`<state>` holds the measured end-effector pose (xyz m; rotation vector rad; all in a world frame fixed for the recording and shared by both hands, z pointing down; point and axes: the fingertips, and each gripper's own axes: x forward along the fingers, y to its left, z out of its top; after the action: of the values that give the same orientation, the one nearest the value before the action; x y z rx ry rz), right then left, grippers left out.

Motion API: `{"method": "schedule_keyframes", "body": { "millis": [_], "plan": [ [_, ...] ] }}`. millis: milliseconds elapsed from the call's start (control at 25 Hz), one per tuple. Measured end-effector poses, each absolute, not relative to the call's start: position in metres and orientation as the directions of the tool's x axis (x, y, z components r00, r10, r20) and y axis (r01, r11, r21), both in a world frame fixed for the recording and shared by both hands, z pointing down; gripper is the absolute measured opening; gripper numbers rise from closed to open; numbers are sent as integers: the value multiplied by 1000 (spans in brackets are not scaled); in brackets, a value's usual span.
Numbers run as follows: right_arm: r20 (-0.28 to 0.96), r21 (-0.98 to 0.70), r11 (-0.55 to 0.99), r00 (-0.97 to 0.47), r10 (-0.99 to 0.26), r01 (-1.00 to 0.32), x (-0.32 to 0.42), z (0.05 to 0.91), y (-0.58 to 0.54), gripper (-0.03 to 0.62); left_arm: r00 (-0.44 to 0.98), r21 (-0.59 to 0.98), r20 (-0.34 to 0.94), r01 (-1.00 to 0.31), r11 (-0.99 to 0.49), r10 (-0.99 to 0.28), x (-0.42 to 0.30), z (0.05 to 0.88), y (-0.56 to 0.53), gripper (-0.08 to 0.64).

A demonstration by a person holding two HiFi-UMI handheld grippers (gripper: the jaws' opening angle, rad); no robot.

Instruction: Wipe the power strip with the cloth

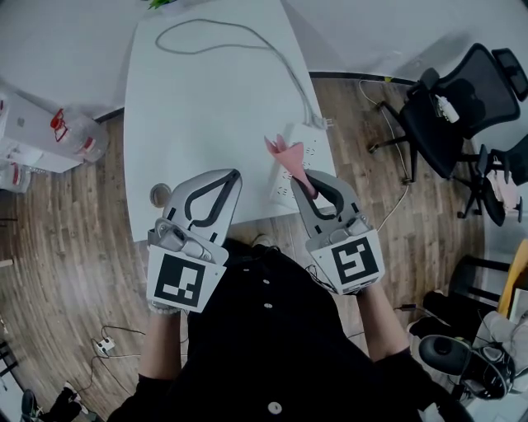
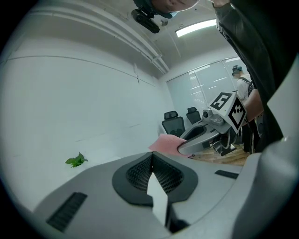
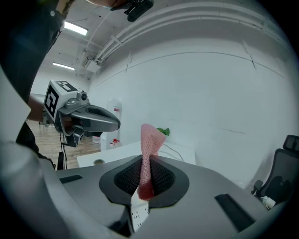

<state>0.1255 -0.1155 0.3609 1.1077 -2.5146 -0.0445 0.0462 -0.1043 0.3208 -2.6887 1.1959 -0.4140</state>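
A white power strip (image 1: 308, 142) lies near the right edge of the white table (image 1: 206, 91); its grey cable (image 1: 247, 45) loops to the far end. My right gripper (image 1: 307, 183) hovers over the strip's near end, shut on a pink cloth (image 1: 289, 155) that sticks up out of its tips. In the right gripper view the cloth (image 3: 149, 137) stands pinched between the pads, and a bit of the power strip (image 3: 138, 212) shows below them. My left gripper (image 1: 234, 174) is beside it to the left, shut and empty, above the table's near edge; its pads (image 2: 140, 170) meet with nothing between.
A small round object (image 1: 160, 195) sits at the table's near left corner. A green plant (image 1: 161, 4) stands at the far end. Black office chairs (image 1: 450, 107) are on the wooden floor to the right, water bottles (image 1: 78, 132) to the left.
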Motion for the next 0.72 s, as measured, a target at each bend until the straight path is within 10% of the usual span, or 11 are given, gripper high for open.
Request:
{"method": "schedule_keyframes", "body": {
  "millis": [720],
  "plan": [
    [276,185,624,-570,-774,-759,137,337,-117,54,663,-279,165,-678,-680,-730,48,313,-101,14]
  ]
}}
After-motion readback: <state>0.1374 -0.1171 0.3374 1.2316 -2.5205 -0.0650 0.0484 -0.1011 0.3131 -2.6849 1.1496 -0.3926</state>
